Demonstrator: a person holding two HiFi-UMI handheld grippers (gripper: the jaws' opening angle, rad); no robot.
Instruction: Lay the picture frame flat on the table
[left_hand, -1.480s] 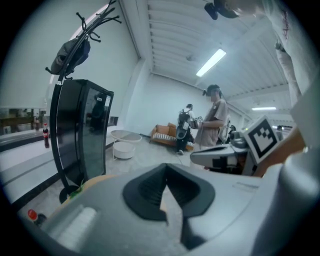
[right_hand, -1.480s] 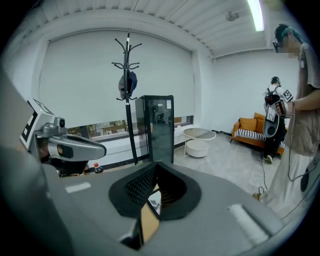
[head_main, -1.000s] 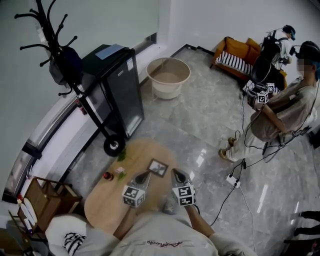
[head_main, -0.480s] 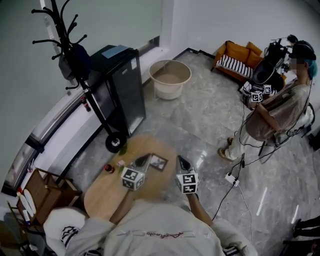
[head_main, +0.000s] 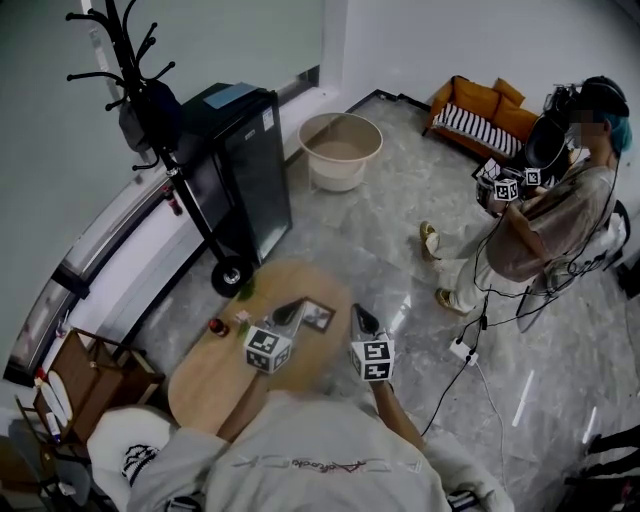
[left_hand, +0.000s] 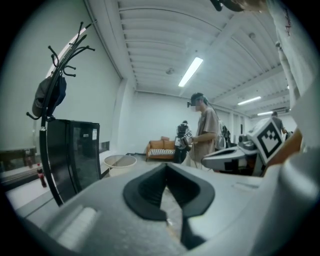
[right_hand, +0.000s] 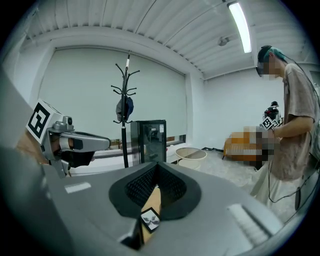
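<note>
The picture frame (head_main: 318, 316) lies flat on the oval wooden table (head_main: 215, 385), near its far end. My left gripper (head_main: 296, 306) hovers just left of the frame and my right gripper (head_main: 357, 311) just right of it, both above the table and apart from the frame. In the left gripper view my left gripper (left_hand: 166, 170) is shut with nothing between its pads. My right gripper (right_hand: 157, 175) is also shut and empty. Below its jaws the frame (right_hand: 150, 218) shows through the gap.
A small red bottle (head_main: 216, 326) and a green item (head_main: 245, 292) stand on the table's left side. Beyond are a black cabinet (head_main: 245, 160), a coat rack (head_main: 140, 90) and a round basin (head_main: 340, 150). A person (head_main: 540, 225) stands at right, near floor cables (head_main: 462, 350).
Both grippers stay shut beside the frame, which has not moved. The person at the right has stepped forward with one foot lifted. The head view has shifted slightly.
</note>
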